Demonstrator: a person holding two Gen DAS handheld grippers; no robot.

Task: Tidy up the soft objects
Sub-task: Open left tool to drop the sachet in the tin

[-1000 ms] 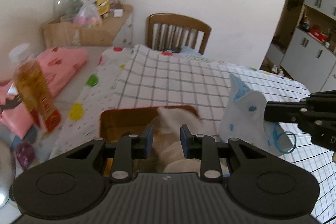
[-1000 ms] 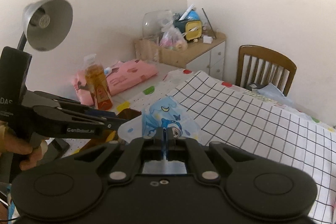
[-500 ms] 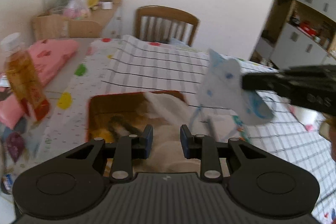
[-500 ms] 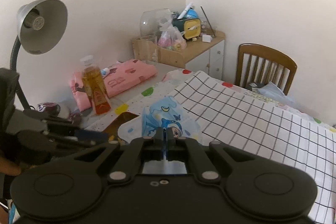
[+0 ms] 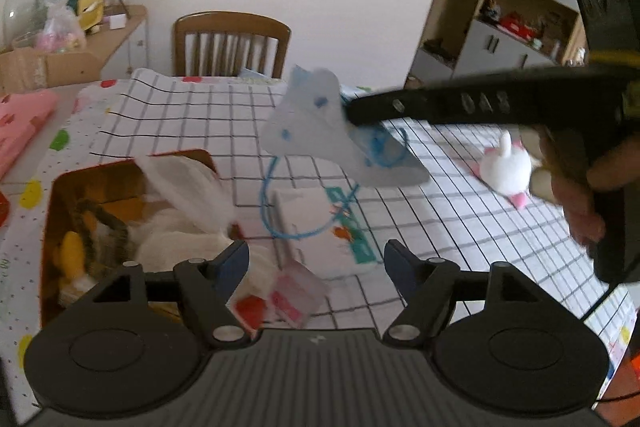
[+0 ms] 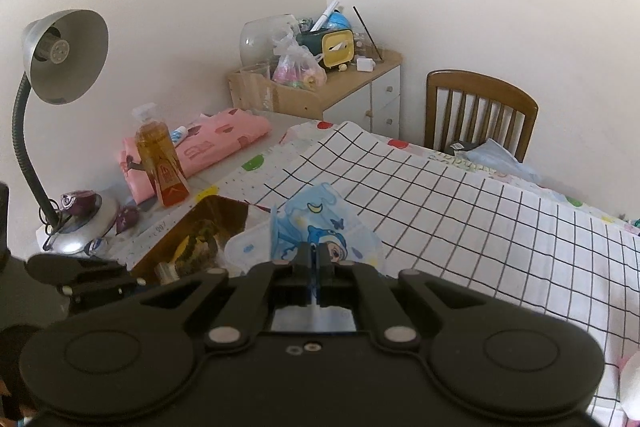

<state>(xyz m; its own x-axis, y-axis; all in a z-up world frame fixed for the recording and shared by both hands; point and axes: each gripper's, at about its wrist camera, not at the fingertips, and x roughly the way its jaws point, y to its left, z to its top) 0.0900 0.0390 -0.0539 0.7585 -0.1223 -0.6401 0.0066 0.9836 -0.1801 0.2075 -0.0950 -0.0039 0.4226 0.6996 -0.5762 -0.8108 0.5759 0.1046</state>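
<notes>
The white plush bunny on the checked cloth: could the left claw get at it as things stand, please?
Probably yes, though not directly. The left claw is open and empty, but the bunny lies off to its right, with the right claw and its hanging face mask crossing above the cloth between them.

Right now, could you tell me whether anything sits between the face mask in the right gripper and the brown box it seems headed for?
Nothing visible blocks the way. The right gripper holds the face mask in the air, just right of the brown box. The box is open but already holds soft items, with a white cloth spilling over its near corner.
</notes>
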